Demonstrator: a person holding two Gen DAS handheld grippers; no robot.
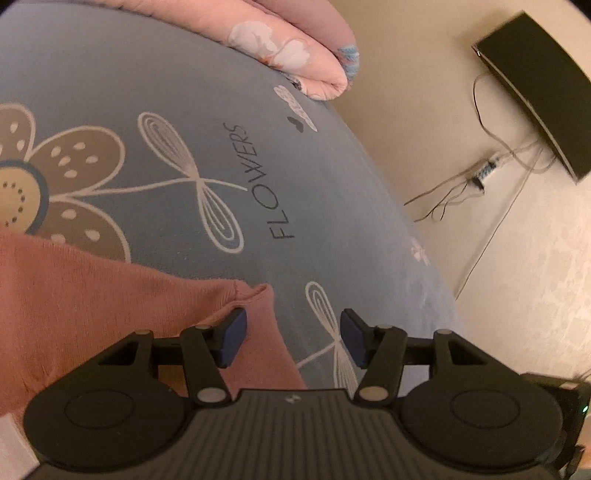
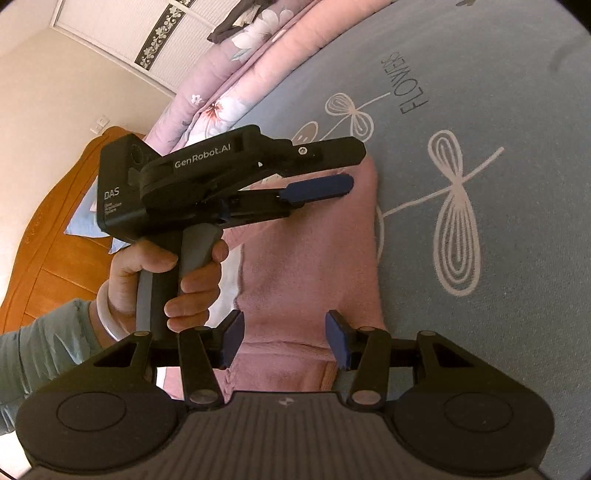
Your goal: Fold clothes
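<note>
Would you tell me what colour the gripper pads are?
Dark blue pads, clearest in the right wrist view.

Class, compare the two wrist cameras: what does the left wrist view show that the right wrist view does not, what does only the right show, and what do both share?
Only the left wrist view shows the pale floor beside the bed, with a dark box and loose cables on it.

Only the right wrist view shows the hand holding the left gripper from the side, the sleeve, the wooden headboard and the wardrobe doors.

Both show the pink sweater on the blue flowered bedsheet, the pink quilt, and open jaws on each camera's own gripper, as with the right gripper.
</note>
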